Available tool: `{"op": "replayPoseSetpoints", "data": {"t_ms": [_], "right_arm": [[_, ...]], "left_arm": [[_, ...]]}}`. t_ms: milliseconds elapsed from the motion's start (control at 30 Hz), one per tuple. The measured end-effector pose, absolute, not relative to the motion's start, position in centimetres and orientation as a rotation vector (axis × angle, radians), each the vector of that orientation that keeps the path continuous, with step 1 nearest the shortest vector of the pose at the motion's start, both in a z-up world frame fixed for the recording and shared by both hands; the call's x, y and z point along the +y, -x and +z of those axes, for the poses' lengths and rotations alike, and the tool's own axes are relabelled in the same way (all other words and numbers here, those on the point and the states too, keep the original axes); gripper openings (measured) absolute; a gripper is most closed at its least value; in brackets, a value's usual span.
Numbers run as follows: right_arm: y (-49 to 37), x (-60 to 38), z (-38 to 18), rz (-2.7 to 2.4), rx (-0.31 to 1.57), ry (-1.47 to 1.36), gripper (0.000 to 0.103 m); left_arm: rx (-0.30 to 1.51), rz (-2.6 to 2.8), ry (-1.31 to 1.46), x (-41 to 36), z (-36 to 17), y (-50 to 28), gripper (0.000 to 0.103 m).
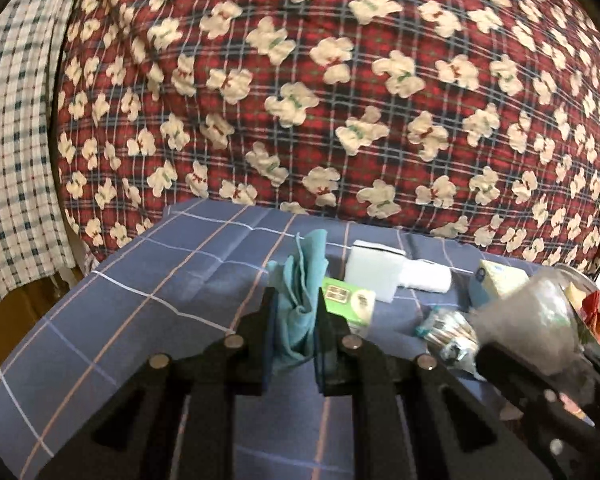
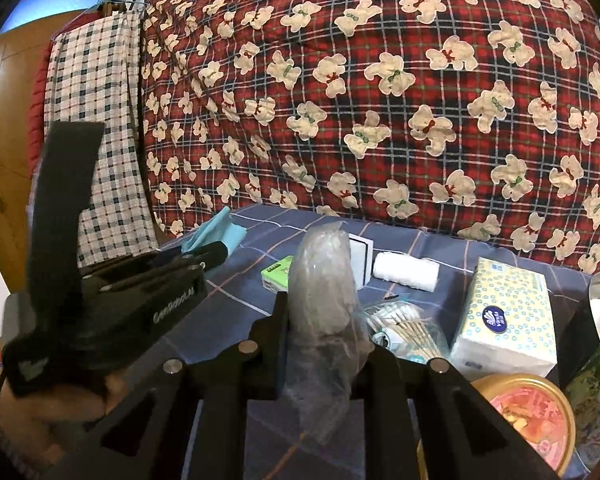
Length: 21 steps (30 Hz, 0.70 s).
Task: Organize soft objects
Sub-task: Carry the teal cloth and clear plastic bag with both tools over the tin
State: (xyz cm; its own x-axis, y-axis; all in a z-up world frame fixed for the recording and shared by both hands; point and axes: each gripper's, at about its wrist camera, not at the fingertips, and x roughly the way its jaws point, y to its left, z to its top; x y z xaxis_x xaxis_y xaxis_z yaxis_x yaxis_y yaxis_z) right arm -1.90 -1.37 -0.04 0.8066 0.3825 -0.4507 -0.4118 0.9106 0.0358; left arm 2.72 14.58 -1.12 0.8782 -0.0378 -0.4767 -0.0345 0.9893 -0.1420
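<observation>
My left gripper [image 1: 294,300] is shut on a crumpled teal cloth [image 1: 300,276], held upright above the blue checked table cover [image 1: 140,280]. My right gripper [image 2: 320,304] is shut on a clear plastic bag [image 2: 324,300] that stands up between its fingers. In the right wrist view the left gripper [image 2: 216,252] is at the left with the teal cloth [image 2: 216,228] showing past it. In the left wrist view the plastic bag [image 1: 540,308] and the right gripper appear blurred at the right.
On the table lie a green packet [image 1: 352,300], a white box [image 1: 374,268], a white roll [image 2: 406,270], a pack of cotton swabs [image 2: 408,328] and a tissue pack [image 2: 508,316]. A round tin [image 2: 528,412] sits at the near right. A red bear-print quilt [image 2: 380,100] hangs behind.
</observation>
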Motion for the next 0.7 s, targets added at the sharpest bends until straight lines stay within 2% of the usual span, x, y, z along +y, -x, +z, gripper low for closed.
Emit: {"op": "replayPoseSetpoints", "data": {"t_ms": [700], "right_arm": [[5.2,-5.0,0.1,0.368,0.442,0.097,0.017]], "left_arm": [[0.487,0.011,0.098,10.3,-1.0,0.9,0.013]]}}
